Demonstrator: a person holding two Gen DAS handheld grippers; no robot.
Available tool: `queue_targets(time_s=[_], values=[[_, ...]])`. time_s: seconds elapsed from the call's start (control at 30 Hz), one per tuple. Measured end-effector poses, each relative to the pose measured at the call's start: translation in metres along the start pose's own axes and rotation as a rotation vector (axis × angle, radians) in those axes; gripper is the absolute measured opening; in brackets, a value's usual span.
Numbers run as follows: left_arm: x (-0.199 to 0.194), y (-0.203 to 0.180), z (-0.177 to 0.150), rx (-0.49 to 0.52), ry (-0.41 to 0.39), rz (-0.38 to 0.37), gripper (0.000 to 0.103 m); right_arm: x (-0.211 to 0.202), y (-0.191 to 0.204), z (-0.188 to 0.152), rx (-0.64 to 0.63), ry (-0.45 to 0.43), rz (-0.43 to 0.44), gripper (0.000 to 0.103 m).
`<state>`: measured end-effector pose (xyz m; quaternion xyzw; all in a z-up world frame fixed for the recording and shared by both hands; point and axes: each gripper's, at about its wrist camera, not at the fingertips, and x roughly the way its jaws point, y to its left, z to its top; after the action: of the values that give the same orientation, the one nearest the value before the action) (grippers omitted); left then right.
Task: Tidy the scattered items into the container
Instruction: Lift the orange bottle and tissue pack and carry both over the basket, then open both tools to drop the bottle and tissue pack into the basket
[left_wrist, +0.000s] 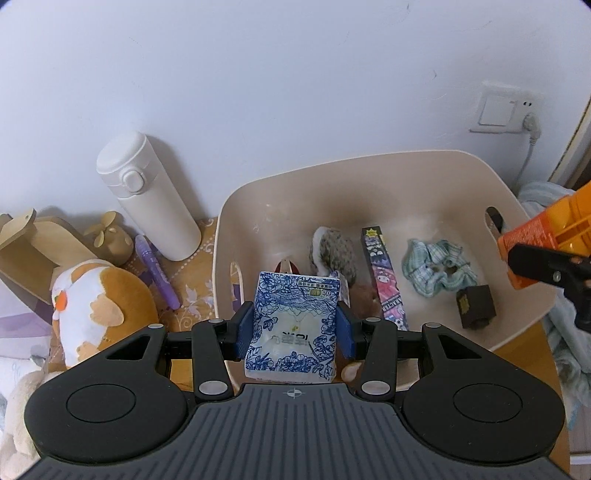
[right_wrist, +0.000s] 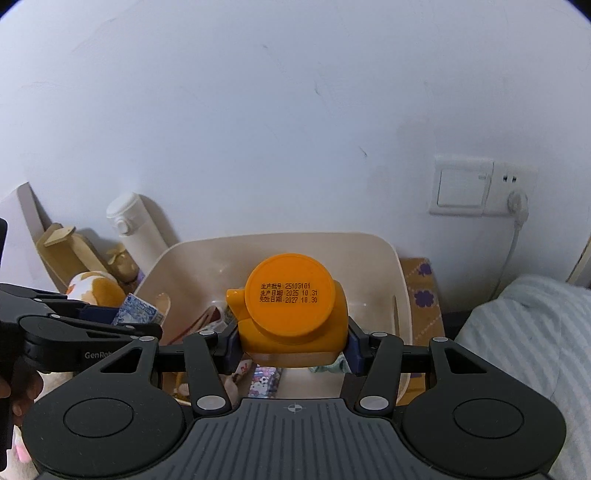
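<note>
Now | L gripper (left_wrist: 293, 326) jaws clamp tissue pack (left_wrist: 293, 325) over bin (left_wrist: 406, 173) | R gripper (right_wrist: 293, 341) jaws clamp orange bottle (right_wrist: 291, 306)

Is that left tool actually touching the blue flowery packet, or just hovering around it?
Touching. In the left wrist view, the left tool has both blue pads pressed flat against the sides of the tissue packet, no gap either side, holding it above the beige bin.

My left tongs (left_wrist: 294, 326) hold a blue-patterned tissue pack (left_wrist: 293, 325) above the near rim of the beige plastic tub (left_wrist: 406, 166). Inside lie a checked fabric scrunchie (left_wrist: 437, 267), right of a long printed box (left_wrist: 384, 277). A white flask (left_wrist: 147, 195) stands left of the tub.
</note>
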<state>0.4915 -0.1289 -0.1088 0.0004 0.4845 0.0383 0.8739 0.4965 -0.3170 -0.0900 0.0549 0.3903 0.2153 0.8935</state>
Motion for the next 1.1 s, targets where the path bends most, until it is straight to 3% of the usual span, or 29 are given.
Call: queue_targets(time_s=[0.43, 0.87, 1.1], values=[[0.041, -0.013, -0.006, 0.017, 0.097, 0.019, 0.047, 0.046, -0.01, -0.009, 0.016, 0.109, -0.064, 0.05], [0.049, -0.017, -0.012, 0.066, 0.119, 0.03, 0.049, 0.064, -0.019, -0.016, 0.037, 0.164, -0.101, 0.051], [0.036, -0.023, -0.011, 0.111, 0.076, 0.013, 0.064, 0.049, -0.019, -0.012, 0.043, 0.116, -0.089, 0.069]])
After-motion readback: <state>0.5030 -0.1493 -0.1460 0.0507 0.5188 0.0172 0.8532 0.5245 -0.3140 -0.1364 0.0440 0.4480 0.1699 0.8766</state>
